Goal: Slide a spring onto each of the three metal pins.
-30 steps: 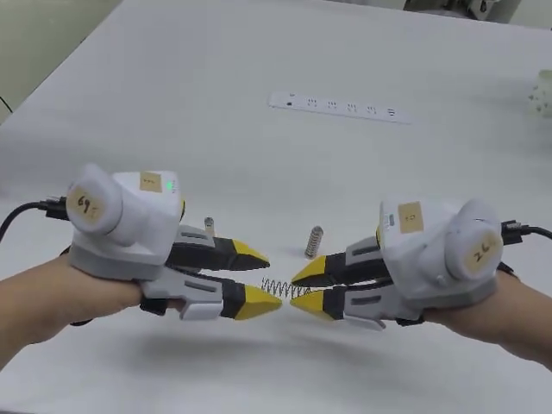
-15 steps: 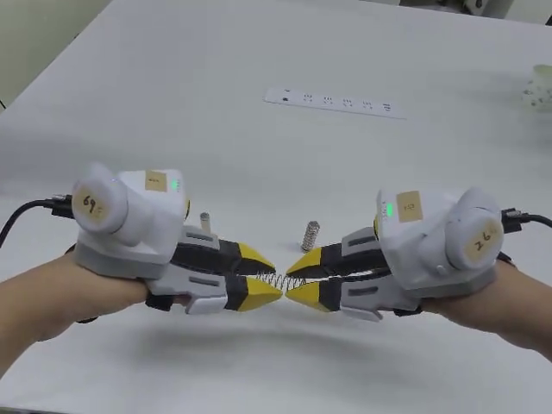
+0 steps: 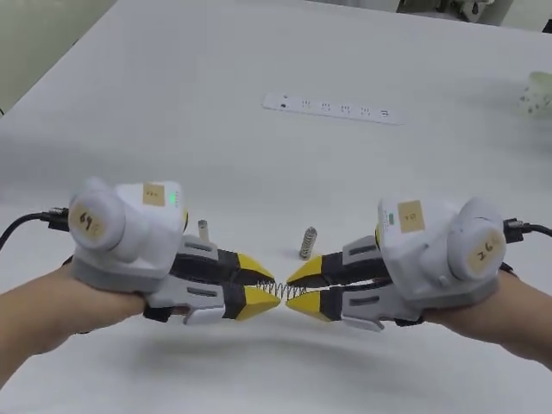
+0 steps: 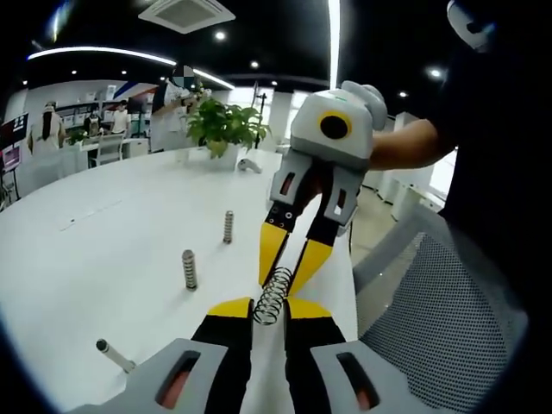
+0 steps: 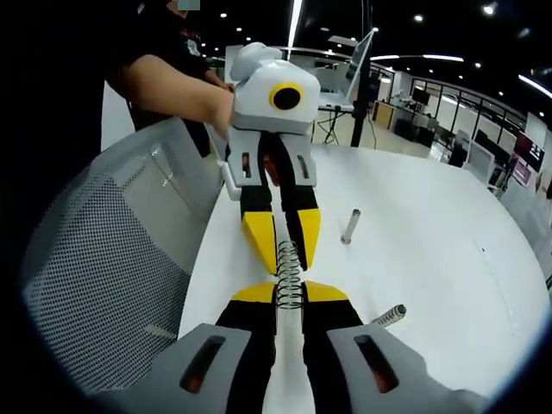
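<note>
Head view: your left gripper (image 3: 272, 286) and right gripper (image 3: 294, 291) each clamp one spring (image 3: 283, 291) end, probably a handover before threading the bare pin (image 3: 203, 228).

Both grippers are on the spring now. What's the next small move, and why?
Probably open the right gripper and let go. The spring looks pinched at both ends, so the left gripper already has its end, and the bare pin stands on the left gripper's side of the table.
</note>
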`<state>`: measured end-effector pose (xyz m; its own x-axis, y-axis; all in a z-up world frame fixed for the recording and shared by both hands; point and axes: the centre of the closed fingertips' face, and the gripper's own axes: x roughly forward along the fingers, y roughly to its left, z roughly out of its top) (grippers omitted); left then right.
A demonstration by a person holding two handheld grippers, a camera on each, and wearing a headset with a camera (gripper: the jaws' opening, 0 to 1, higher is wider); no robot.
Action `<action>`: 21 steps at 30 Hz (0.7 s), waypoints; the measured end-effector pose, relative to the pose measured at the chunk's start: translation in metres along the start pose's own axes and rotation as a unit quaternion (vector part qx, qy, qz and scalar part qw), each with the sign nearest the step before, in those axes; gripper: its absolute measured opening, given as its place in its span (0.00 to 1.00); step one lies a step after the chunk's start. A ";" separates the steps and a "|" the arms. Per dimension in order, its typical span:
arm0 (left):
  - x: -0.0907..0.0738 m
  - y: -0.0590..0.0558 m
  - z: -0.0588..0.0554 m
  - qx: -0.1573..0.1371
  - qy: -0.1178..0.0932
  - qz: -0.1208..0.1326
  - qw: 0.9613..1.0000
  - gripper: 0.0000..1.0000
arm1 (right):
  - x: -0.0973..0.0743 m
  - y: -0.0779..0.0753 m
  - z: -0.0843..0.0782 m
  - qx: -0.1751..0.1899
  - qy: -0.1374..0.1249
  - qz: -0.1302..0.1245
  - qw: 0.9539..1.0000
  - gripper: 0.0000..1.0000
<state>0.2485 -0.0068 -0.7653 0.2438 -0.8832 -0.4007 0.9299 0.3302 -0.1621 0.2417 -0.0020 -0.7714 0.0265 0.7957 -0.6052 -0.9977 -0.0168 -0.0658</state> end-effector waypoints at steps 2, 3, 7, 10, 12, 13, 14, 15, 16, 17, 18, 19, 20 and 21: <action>0.000 -0.001 0.000 0.004 0.001 -0.004 1.000 0.05 | 0.000 0.001 0.000 0.003 -0.002 0.002 1.000 0.08; 0.000 -0.001 0.000 0.007 0.002 -0.004 1.000 0.05 | 0.000 0.001 0.000 0.004 -0.004 0.002 1.000 0.08; -0.001 -0.002 0.001 0.010 0.001 -0.007 1.000 0.03 | 0.000 0.000 -0.001 0.003 -0.001 0.000 1.000 0.08; -0.001 -0.004 0.001 0.010 0.001 -0.011 1.000 0.02 | -0.001 0.001 -0.002 0.004 -0.001 0.003 1.000 0.08; -0.001 -0.004 0.002 0.011 0.000 -0.011 1.000 0.02 | -0.001 0.001 -0.002 0.001 -0.001 0.003 1.000 0.08; -0.001 -0.004 0.002 0.010 -0.001 -0.012 1.000 0.02 | -0.001 0.001 -0.001 0.001 -0.001 0.003 1.000 0.08; -0.001 -0.003 0.003 0.010 -0.001 -0.012 1.000 0.02 | -0.001 0.001 -0.001 0.002 -0.001 0.003 1.000 0.08; -0.001 -0.003 0.003 0.009 -0.001 -0.012 1.000 0.02 | -0.001 0.000 -0.001 0.003 -0.001 0.002 1.000 0.08; -0.001 -0.004 0.003 0.010 -0.001 -0.012 1.000 0.02 | -0.002 0.000 -0.001 0.005 -0.002 0.003 1.000 0.08; -0.001 -0.004 0.003 0.010 -0.001 -0.013 1.000 0.02 | -0.002 0.001 -0.001 0.007 -0.002 0.003 1.000 0.08; -0.001 -0.004 0.003 0.009 -0.001 -0.014 1.000 0.02 | -0.002 0.001 -0.001 0.009 -0.002 0.004 1.000 0.08; -0.001 -0.005 0.003 0.009 -0.001 -0.015 1.000 0.02 | -0.002 0.001 -0.002 0.010 -0.002 0.004 1.000 0.09; -0.001 -0.005 0.003 0.009 -0.001 -0.016 1.000 0.02 | -0.002 0.001 -0.002 0.013 -0.003 0.003 1.000 0.09; -0.001 -0.006 0.003 0.008 -0.002 -0.016 1.000 0.02 | -0.003 0.001 -0.002 0.016 -0.006 0.002 1.000 0.10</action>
<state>0.2438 -0.0087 -0.7609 0.2149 -0.8944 -0.3923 0.9414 0.2966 -0.1605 0.2411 -0.0055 -0.7710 0.0229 0.8025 -0.5963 -0.9993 0.0004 -0.0378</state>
